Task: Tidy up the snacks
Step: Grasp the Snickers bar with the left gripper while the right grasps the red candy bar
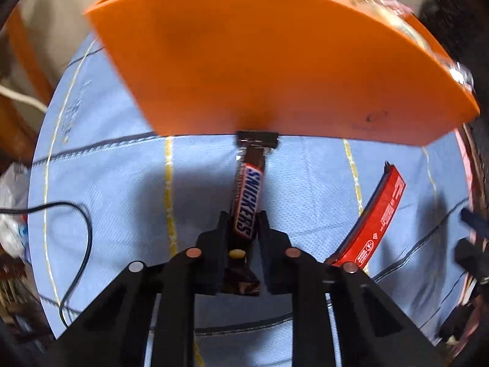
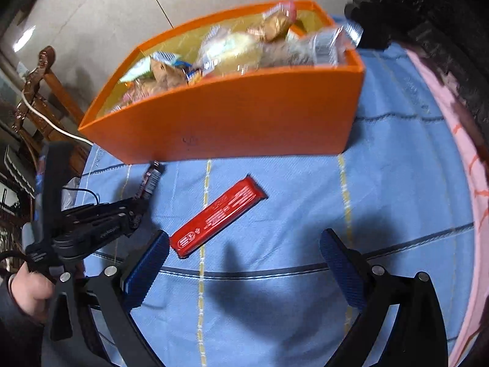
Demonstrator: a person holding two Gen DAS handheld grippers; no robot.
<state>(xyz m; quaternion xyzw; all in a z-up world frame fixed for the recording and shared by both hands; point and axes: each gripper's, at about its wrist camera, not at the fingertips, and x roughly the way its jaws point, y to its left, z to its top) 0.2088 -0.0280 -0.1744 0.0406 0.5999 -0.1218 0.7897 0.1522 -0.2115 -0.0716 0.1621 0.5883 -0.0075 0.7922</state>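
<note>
My left gripper (image 1: 243,218) is shut on a brown Snickers bar (image 1: 249,197), whose far end touches the foot of the orange box (image 1: 275,70). The same gripper (image 2: 137,211) and bar (image 2: 149,182) show at the left of the right wrist view. The orange box (image 2: 244,122) holds several wrapped snacks (image 2: 232,50). A red bar (image 2: 214,218) lies flat on the blue cloth in front of the box; it also shows in the left wrist view (image 1: 374,217). My right gripper (image 2: 244,244) is open and empty, just short of the red bar.
A blue cloth (image 2: 382,183) with stitched lines covers the table. A black cable (image 1: 82,223) lies at its left edge. A wooden chair (image 2: 45,98) and white cord (image 2: 52,124) stand beyond the left side. Pink fabric (image 2: 458,153) lines the right edge.
</note>
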